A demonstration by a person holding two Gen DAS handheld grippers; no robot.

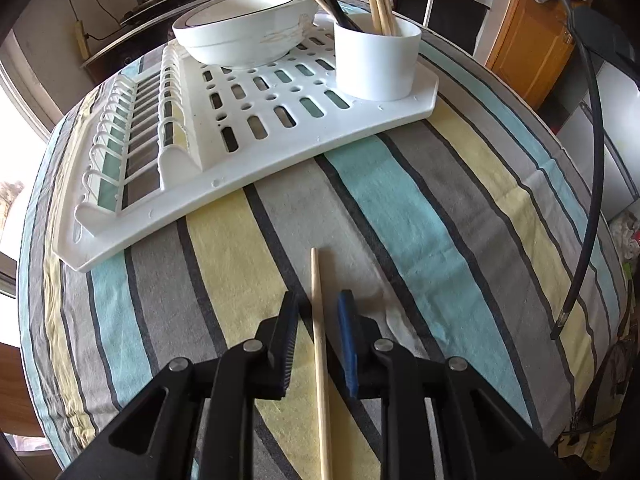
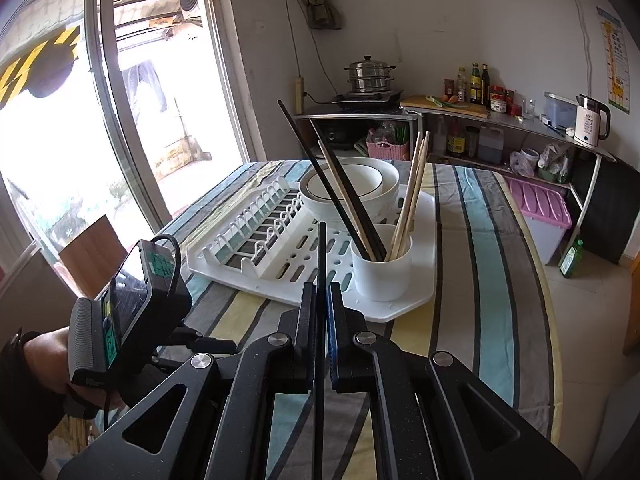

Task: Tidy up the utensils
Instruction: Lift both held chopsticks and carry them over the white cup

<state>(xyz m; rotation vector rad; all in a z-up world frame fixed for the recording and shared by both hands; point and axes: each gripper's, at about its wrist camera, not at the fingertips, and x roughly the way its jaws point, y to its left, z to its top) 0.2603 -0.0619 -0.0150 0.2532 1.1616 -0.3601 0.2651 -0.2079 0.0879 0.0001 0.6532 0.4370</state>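
Note:
A light wooden chopstick (image 1: 318, 320) lies on the striped tablecloth (image 1: 420, 240), running between the jaws of my left gripper (image 1: 317, 296). The jaws stand apart with a small gap on each side of it, so the gripper is open. My right gripper (image 2: 321, 286) is shut on a black chopstick (image 2: 322, 256) that sticks up out of its pads. Ahead stands a white holder cup (image 1: 376, 64) (image 2: 382, 272) on the near right corner of a white drying rack (image 1: 280, 152) (image 2: 400, 308). The cup holds several wooden and black chopsticks.
A white bowl (image 1: 244, 28) (image 2: 348, 184) with a dark rim sits at the back of the rack. A hand (image 2: 40, 360) holds the left gripper's body (image 2: 128, 300) low at the table's left. A thin black stick (image 1: 592, 200) runs down the right side of the left wrist view.

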